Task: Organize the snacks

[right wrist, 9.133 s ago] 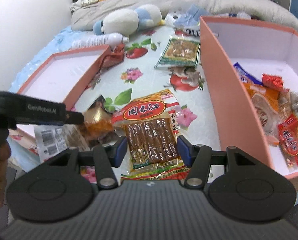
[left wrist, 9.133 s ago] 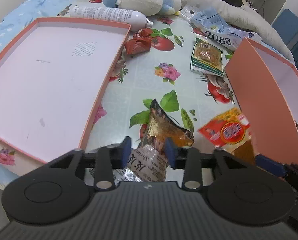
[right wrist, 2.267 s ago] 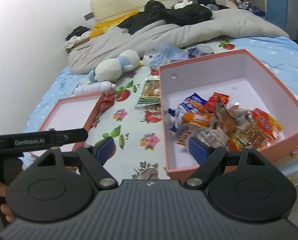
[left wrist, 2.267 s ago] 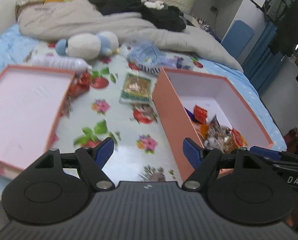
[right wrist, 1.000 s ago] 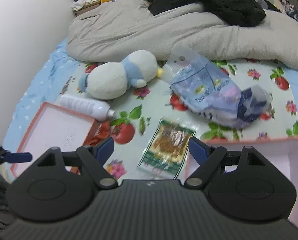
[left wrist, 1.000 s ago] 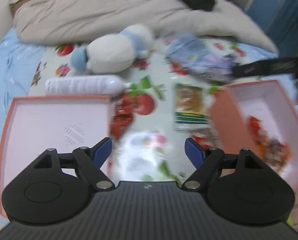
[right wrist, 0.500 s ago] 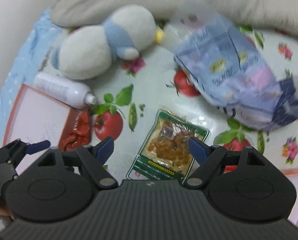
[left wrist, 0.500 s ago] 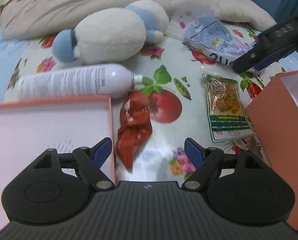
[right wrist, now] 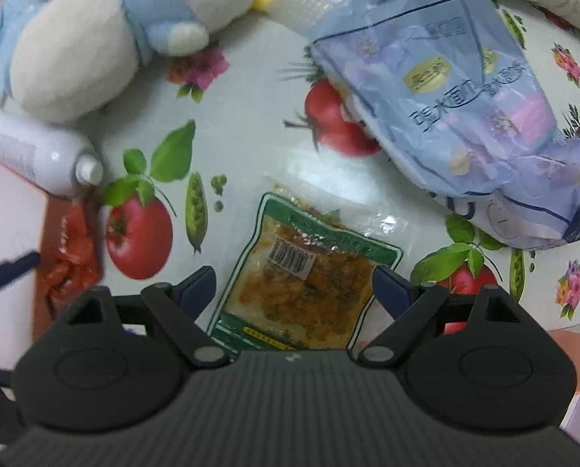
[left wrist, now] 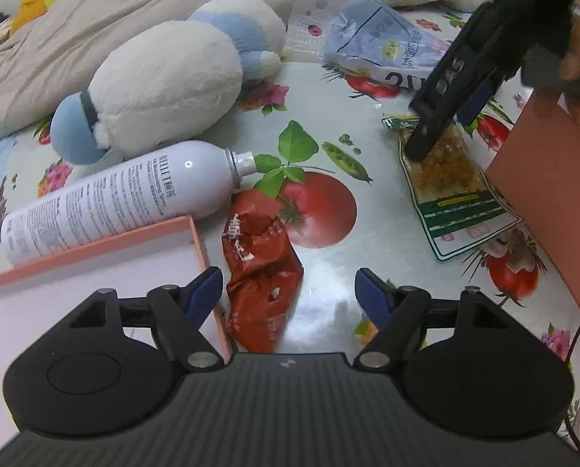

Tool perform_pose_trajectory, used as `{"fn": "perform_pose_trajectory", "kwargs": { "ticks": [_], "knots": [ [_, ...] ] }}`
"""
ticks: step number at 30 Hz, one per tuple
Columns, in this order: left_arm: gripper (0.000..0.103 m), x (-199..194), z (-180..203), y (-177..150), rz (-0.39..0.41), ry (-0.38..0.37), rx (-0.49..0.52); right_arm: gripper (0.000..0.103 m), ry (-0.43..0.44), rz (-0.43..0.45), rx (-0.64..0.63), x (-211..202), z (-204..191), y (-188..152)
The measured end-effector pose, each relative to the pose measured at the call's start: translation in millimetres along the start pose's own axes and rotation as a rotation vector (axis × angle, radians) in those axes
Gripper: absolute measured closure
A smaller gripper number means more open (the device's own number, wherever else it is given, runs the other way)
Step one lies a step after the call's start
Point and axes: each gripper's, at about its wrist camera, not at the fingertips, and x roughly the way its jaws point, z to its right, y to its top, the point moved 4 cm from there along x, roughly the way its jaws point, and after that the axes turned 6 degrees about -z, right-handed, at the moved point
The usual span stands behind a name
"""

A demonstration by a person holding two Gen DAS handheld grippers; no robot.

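Flat on the glossy fruit-and-flower printed cloth (left wrist: pixel 329 264) lies a crumpled red foil snack packet (left wrist: pixel 257 272), just beside the corner of a shallow salmon-pink box lid (left wrist: pixel 95 241) with a pale inside, and the left hand-held gripper (left wrist: pixel 288 292) hovers low over it with its blue-tipped fingers spread wide, one on either side of the packet's lower end and touching nothing. Further right, a clear green-bordered snack pouch of orange-yellow pieces (right wrist: pixel 305 276) rests on the same cloth, its near end close to the tall salmon-pink wall of a deeper box (left wrist: pixel 554 179). The right hand-held gripper (right wrist: pixel 292 284) is tilted steeply down over this pouch, fingers parted to either side of it; from the left wrist view one black finger (left wrist: pixel 430 132) presses down near the pouch's top edge, with the person's right hand (left wrist: pixel 578 50) gripping the handle above. Beyond the red packet a white spray can (left wrist: pixel 126 198) with small print lies on its side, touching the lid's far edge, its nozzle pointing toward the packet. Behind it sits a white and light-blue plush toy (left wrist: pixel 165 78), and to the right a crinkled pale-blue plastic bag (right wrist: pixel 453 97) sprawls past the pouch. A grey blanket (left wrist: pixel 115 11) is heaped at the back.
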Motion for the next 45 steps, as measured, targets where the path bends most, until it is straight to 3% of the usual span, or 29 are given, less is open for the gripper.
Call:
{"fn": "perform_pose_trajectory", "kwargs": {
  "ticks": [5,12,14,16,17,21,24,26,29,39,45],
  "knots": [
    [0.024,1,1,1,-0.02,0.007,0.032,0.015,-0.076,-0.035,-0.04,19,-7,-1],
    [0.027,8,5,1,-0.046,0.098,0.07,0.012,-0.072,0.01,-0.071,29,-13,-7],
    [0.05,23,0,-4,-0.137,0.105,0.033,0.012,-0.06,0.026,-0.087,29,-13,-12],
    [0.051,27,-3,-9,-0.106,0.134,0.026,0.013,-0.046,0.041,-0.094,30,-14,-17],
    [0.057,27,-4,-10,-0.096,0.12,0.013,0.013,-0.046,0.05,-0.104,30,-16,-21],
    [0.059,25,-12,-13,-0.065,0.09,-0.068,0.017,-0.037,0.078,-0.137,30,-22,-31],
    [0.062,23,-12,-16,-0.042,0.078,-0.1,0.029,-0.024,0.111,-0.134,25,-23,-34],
    [0.065,18,-10,-17,-0.029,0.06,-0.127,0.049,-0.022,0.137,-0.151,20,-30,-38],
    [0.066,10,-4,-20,-0.019,0.01,-0.19,0.059,-0.026,0.166,-0.171,16,-37,-46],
    [0.066,-18,10,-43,-0.036,-0.098,-0.374,0.063,0.126,0.217,-0.12,-26,-45,-92],
    [0.066,-51,23,-59,-0.052,-0.095,-0.453,0.063,0.172,0.271,-0.109,-53,-52,-126]
  ]
}}
